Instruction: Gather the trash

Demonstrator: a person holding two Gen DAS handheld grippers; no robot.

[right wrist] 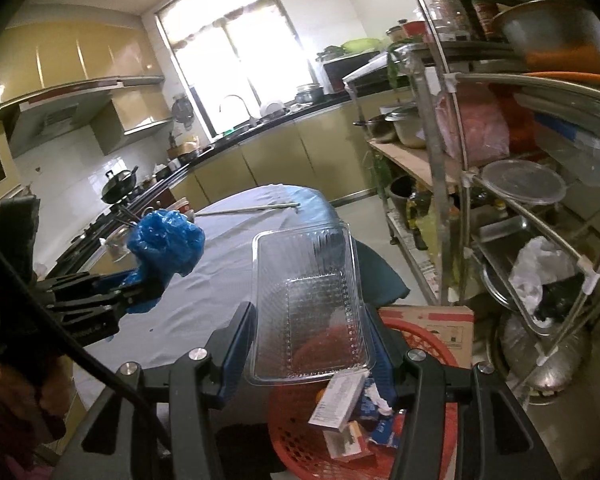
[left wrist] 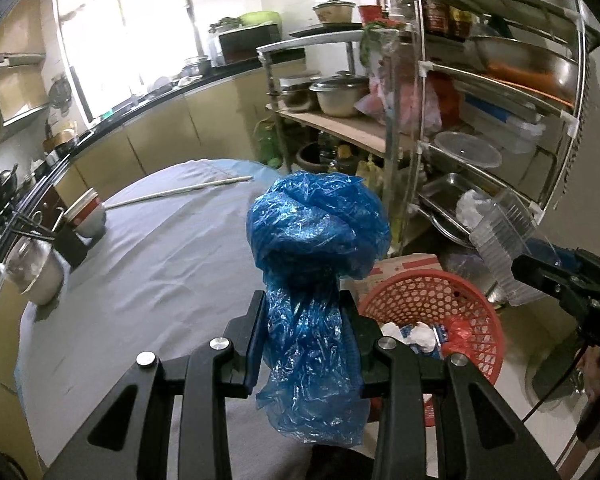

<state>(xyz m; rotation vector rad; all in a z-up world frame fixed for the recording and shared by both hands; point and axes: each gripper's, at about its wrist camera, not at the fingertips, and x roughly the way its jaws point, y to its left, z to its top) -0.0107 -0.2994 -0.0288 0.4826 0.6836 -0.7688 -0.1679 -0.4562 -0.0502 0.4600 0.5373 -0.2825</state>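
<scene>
My left gripper (left wrist: pixel 305 312) is shut on a crumpled blue plastic bag (left wrist: pixel 316 236), held above the table's right edge beside the red mesh basket (left wrist: pixel 472 312); the bag also shows in the right wrist view (right wrist: pixel 164 240). My right gripper (right wrist: pixel 310 324) is shut on a clear plastic clamshell container (right wrist: pixel 308 300), held over the red basket (right wrist: pixel 296 440), which holds paper scraps, small boxes and wrappers. The container also shows in the left wrist view (left wrist: pixel 500 236).
The table with a pale cloth (left wrist: pixel 148 280) carries stacked cups (left wrist: pixel 86 210), a covered bowl (left wrist: pixel 36 272) and a long stick (left wrist: pixel 180 192). A metal rack (left wrist: pixel 480 100) with pots and containers stands on the right. A cardboard box (right wrist: pixel 436 324) lies behind the basket.
</scene>
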